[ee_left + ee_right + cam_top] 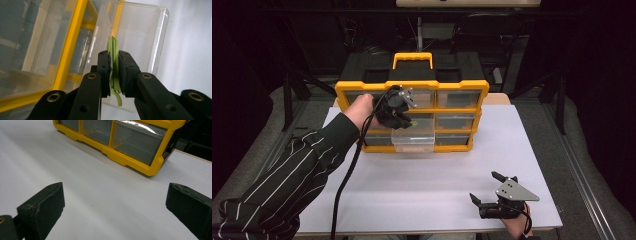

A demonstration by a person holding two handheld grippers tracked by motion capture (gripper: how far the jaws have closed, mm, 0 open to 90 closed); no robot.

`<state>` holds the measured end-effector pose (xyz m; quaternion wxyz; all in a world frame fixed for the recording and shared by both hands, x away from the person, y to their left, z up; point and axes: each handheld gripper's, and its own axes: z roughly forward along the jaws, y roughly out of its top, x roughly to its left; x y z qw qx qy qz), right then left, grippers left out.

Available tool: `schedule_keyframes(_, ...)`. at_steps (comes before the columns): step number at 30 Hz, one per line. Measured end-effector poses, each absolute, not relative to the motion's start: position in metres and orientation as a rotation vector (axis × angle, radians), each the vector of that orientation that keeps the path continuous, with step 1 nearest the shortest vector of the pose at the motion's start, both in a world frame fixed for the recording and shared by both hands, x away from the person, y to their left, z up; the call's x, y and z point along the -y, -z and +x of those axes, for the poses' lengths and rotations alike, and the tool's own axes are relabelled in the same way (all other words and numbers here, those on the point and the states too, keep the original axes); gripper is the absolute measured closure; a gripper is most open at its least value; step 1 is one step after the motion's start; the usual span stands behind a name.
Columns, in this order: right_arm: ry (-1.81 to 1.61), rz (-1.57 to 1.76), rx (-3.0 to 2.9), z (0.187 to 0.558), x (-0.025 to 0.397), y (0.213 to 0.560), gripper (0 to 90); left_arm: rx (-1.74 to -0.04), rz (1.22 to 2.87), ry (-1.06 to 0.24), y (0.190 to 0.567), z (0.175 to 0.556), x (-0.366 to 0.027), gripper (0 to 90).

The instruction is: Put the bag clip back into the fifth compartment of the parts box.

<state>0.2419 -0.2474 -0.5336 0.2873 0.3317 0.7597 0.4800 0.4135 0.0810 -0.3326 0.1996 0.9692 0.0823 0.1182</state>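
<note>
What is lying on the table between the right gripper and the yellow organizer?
Nothing: in the right gripper view, bare white table runs from the open right gripper to the yellow organizer. The high view agrees.

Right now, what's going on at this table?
A person is working at a yellow drawer organizer on the white table. The left gripper is shut on a thin green looped item, held over a clear drawer pulled out of the bottom row. The right gripper rests open on the table near the front edge, holding nothing.
</note>
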Motion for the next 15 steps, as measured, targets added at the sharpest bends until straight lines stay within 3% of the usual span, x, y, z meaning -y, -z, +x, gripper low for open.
schedule_keyframes(13,-1.287,0.893,-2.033,0.242,0.248,0.534,1.7,-0.264,2.701,-0.305,0.346,0.417,-0.075,79.0)
schedule_keyframes(15,-1.287,0.892,-2.034,0.242,0.248,0.534,1.7,-0.281,2.7,-0.303,0.346,0.419,-0.075,67.5)
